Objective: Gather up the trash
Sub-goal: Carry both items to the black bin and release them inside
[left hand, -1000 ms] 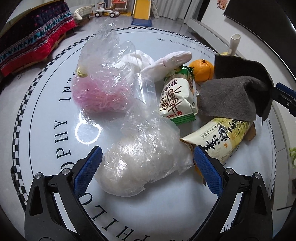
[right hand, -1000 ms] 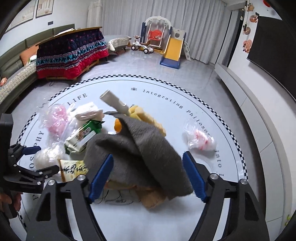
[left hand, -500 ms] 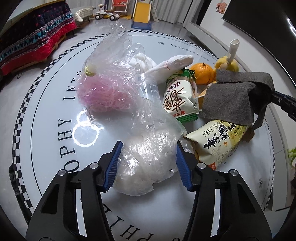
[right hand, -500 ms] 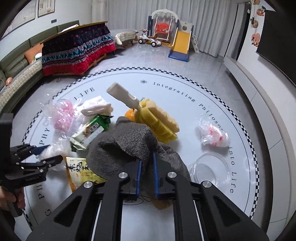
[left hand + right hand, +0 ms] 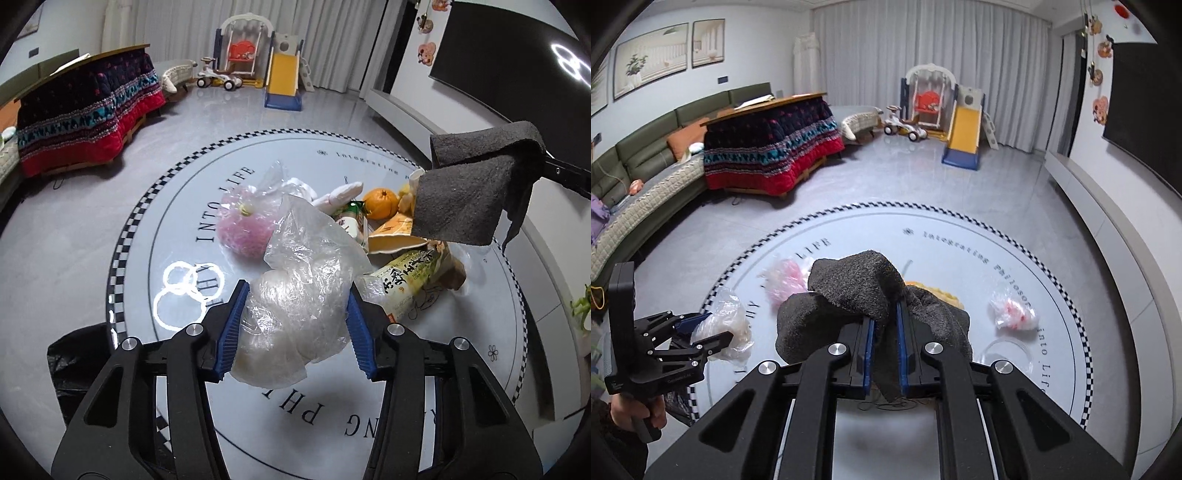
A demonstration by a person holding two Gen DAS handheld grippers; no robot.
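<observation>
Left tool [image 5: 295, 328]: blue pads are pressed into both sides of a clear plastic bag [image 5: 299, 295] with whitish contents, jaws closing on it. The bag is held clear of the round white floor mat [image 5: 92, 258]; its crumpled top stands up ahead of the pads.

Right tool [image 5: 884, 343]: jaws nearly together, clamped on a fold of a dark grey cloth [image 5: 849, 295]. The cloth is bunched over the fingertips and hangs on both sides, off the mat. In the left wrist view the same cloth is seen at upper right, draped from the right tool's arm above the pile.

On the mat, in the left wrist view: a clear bag with pink contents [image 5: 243, 229] just behind the held bag, a white stuffed glove-like item [image 5: 338, 194], an orange [image 5: 382, 203], a green-and-white snack packet [image 5: 351, 225], a yellow-green snack packet [image 5: 410, 280] just right of the held bag, and an orange-yellow wrapper [image 5: 395, 240] under the hanging cloth. A black bag [image 5: 81, 362] lies at the mat's left edge.

In the right wrist view: a small clear bag with red bits [image 5: 1012, 314] is seen well apart to the right, with a clear round lid [image 5: 1008, 354] near it. The left tool's handle is gripped by a hand [image 5: 635, 410] at lower left.
</observation>
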